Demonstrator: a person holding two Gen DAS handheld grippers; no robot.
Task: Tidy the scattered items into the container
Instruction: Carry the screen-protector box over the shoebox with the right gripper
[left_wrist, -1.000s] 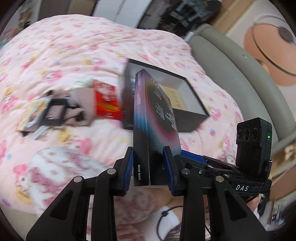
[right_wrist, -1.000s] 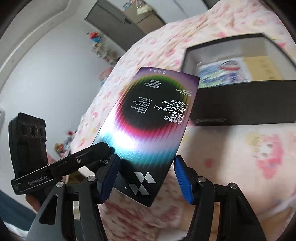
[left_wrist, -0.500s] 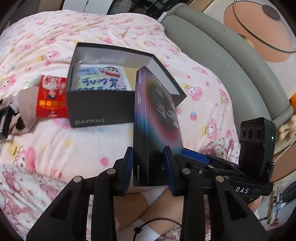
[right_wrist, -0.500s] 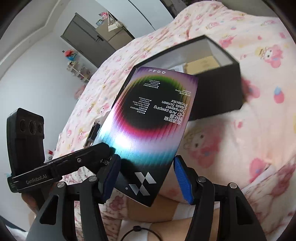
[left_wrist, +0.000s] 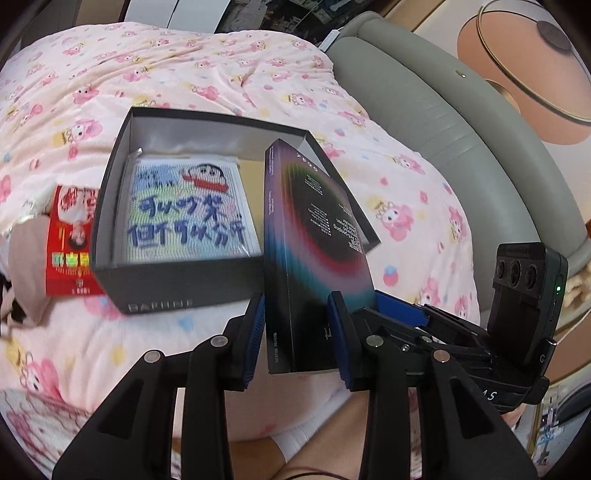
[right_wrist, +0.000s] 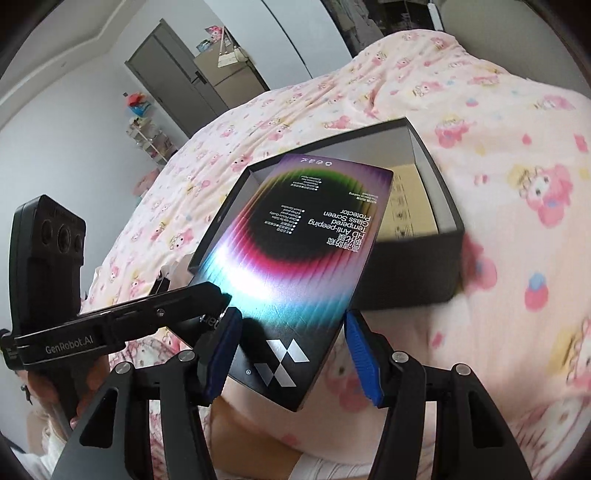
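Grippers: two, both around one box.
Left gripper: clamped across the thin sides of the box, a pad against each side; its jaws are easing apart.
Right gripper: straddles the box's wide face, jaws drawing in, with a thin gap showing at its right pad; not gripping.
Box: one, dark with rainbow rings, held in the air on edge. Its far end overlaps the container's near right corner in view; it is not inside.
Container: one, black, open-topped, resting on the bedspread.
Inside the container: two things, one cartoon packet lying flat on the left and one tan item on the right.
Outside the container: one red packet lying flat against its left wall, partly under one beige thing that is too blurred to name.
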